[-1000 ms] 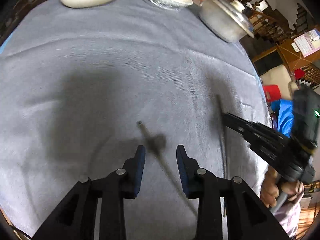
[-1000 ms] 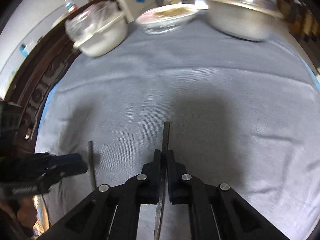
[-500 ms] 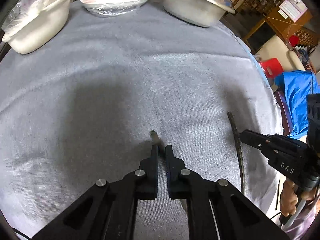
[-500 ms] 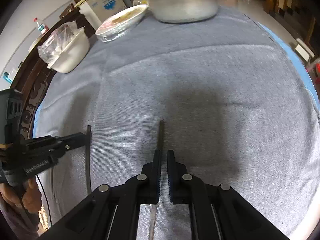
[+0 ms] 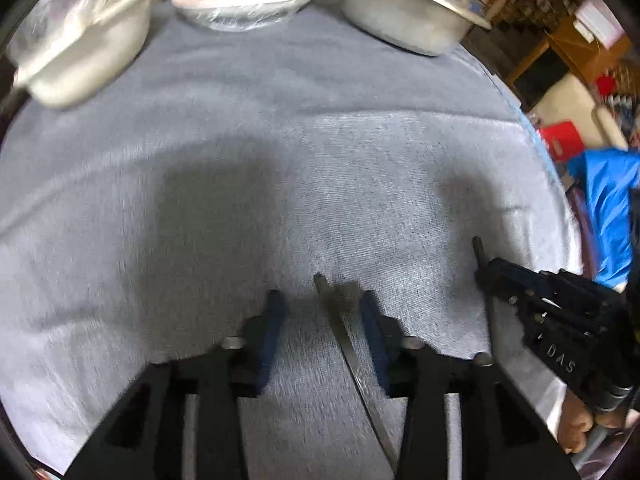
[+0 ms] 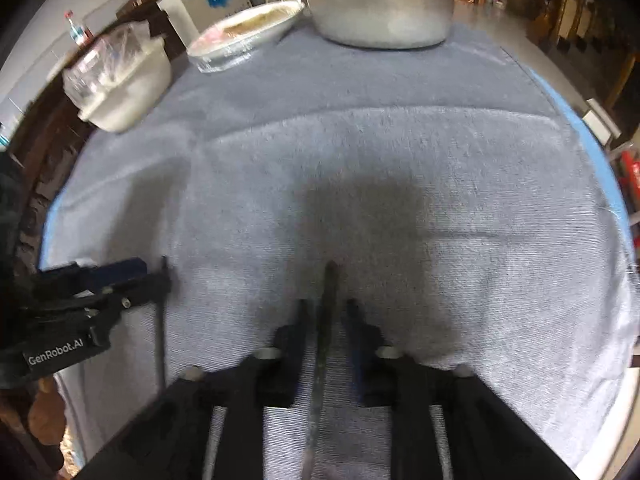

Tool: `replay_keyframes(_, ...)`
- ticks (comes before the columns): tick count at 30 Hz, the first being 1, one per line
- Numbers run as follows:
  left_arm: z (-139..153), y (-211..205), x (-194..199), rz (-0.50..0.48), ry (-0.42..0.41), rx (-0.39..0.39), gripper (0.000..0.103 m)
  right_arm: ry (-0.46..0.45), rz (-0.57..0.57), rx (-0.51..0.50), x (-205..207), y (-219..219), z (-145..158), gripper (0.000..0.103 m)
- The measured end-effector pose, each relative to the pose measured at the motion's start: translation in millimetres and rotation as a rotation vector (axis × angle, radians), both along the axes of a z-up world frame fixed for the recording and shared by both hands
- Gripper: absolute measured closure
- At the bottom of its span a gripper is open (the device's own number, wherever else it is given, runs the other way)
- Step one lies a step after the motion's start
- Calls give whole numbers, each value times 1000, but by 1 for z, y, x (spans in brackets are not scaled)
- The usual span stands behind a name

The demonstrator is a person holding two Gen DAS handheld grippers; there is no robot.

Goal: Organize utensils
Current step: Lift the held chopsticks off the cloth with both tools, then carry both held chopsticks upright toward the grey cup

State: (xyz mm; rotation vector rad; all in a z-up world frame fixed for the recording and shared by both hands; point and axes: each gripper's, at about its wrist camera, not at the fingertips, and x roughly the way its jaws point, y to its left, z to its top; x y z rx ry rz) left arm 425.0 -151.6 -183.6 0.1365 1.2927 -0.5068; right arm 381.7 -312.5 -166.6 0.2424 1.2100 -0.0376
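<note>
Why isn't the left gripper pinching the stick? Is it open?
Open: the left gripper shows grey cloth between its fingers beside the chopstick.

The middle of the grey cloth (image 6: 400,152) on the table lies bare from side to side, giving either gripper free passage. Along the far edge stand a white tub (image 6: 124,88), a wrapped dish (image 6: 244,36) and a lidded metal pot (image 6: 380,4). At the near edge two thin utensils (image 6: 324,320) (image 5: 344,336) lie on the cloth.

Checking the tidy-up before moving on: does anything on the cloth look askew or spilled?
Nothing spilled. The left utensil slants across the open left gripper; the right utensil lies straight within the open right gripper.
</note>
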Motion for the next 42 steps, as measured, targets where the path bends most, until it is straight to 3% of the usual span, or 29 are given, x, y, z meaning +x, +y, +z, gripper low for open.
replay_keyframes(1, -1, -4, -2, -17, -21, 19, 93, 0, 3, 2, 0, 0, 1, 95)
replay_keyframes(6, 1, 0, -6, -7, -47, -13, 94, -40, -21, 29, -9, -6, 10, 96)
replay_keyframes(10, 24, 26, -7, 57, -104, -78, 97, -162, -64, 71, -34, -21, 39, 96)
replay_keyframes(18, 80, 73, -21, 168, -287, -63, 98, -391, -187, 134, -95, -45, 97, 97)
replay_keyframes(24, 109, 107, -56, 238, -412, -16, 98, -524, -251, 110, -150, -41, 132, 97)
replay_keyframes(32, 146, 148, -108, 334, -556, 6, 98, -636, -279, 79, -206, -19, 159, 97)
replay_keyframes(42, 173, 165, -160, 356, -643, 6, 98, -708, -262, 54, -246, 2, 183, 97)
